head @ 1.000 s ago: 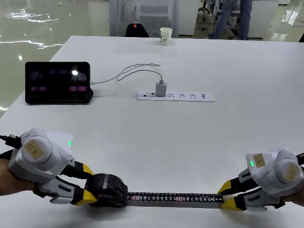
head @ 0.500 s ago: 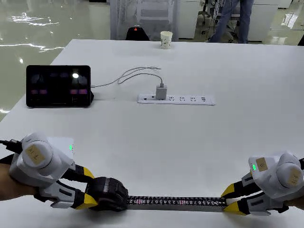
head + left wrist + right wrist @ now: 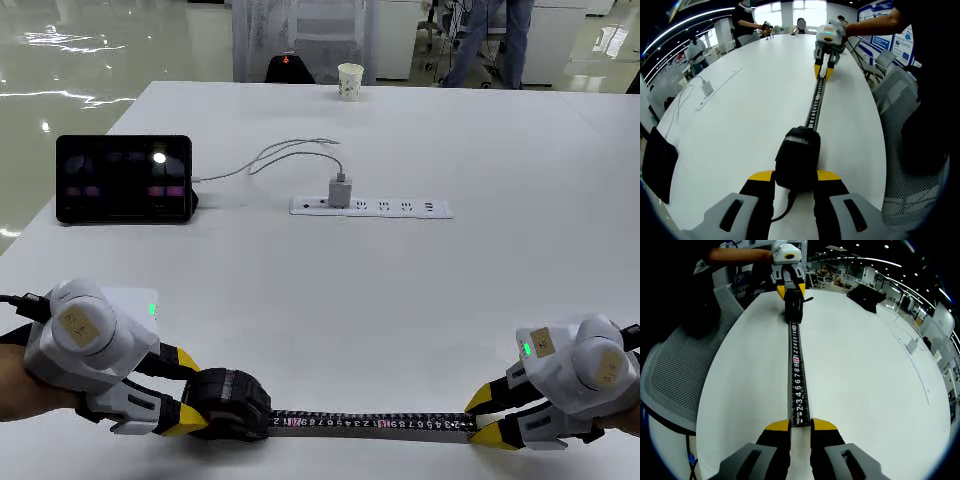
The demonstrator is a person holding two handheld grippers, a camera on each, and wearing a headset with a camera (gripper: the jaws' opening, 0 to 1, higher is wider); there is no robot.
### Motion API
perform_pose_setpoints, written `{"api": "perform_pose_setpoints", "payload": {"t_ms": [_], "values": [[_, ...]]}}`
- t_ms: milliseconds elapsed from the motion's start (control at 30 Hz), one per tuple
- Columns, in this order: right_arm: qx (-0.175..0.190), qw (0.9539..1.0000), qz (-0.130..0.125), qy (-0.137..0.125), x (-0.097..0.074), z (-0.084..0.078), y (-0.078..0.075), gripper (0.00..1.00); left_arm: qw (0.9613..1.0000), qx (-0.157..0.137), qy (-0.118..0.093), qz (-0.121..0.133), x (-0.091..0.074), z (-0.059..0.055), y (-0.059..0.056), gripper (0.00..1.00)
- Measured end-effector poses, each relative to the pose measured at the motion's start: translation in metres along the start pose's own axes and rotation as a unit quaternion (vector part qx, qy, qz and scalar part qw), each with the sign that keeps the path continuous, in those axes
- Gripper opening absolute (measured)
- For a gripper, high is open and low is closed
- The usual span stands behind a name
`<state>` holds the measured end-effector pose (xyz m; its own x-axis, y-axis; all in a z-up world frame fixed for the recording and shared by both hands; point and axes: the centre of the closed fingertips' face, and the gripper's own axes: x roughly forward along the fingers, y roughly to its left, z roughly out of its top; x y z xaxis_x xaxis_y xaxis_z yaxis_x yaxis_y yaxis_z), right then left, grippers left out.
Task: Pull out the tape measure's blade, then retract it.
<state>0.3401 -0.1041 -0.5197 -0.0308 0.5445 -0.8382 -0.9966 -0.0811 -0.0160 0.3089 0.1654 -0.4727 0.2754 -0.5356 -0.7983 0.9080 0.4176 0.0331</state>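
A black tape measure case (image 3: 231, 404) rests on the white table near its front edge, and my left gripper (image 3: 190, 390) is shut on it. In the left gripper view the case (image 3: 798, 157) sits between the yellow-tipped fingers (image 3: 760, 176). The dark numbered blade (image 3: 370, 423) runs flat along the table from the case to my right gripper (image 3: 482, 417), which is shut on the blade's end. In the right gripper view the blade (image 3: 796, 380) stretches from my right gripper (image 3: 800, 425) to the case (image 3: 792, 307) and the left gripper far off.
A dark tablet (image 3: 124, 179) stands at the left, its cable running to a white power strip (image 3: 370, 207) with a charger mid-table. A paper cup (image 3: 349, 80) stands at the far edge. A person's legs (image 3: 490, 35) show beyond the table. A mesh chair (image 3: 675, 375) is beside the table.
The blade has lengthened slightly as the right gripper drew a little further right from the case. The head camera has also shifted a bit.
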Motion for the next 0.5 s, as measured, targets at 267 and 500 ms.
{"api": "perform_pose_setpoints", "payload": {"t_ms": [267,500], "values": [[-0.012,0.9995,-0.005,0.028,0.0009,-0.0034,0.0002,0.12,1.0000,0.003,0.004,0.007,0.0019,-0.0049,0.0053,0.24],[-0.018,0.9990,-0.015,0.037,-0.0002,-0.0033,-0.0007,0.12,0.9999,0.003,0.008,0.014,0.0022,-0.0082,0.0077,0.24]]}}
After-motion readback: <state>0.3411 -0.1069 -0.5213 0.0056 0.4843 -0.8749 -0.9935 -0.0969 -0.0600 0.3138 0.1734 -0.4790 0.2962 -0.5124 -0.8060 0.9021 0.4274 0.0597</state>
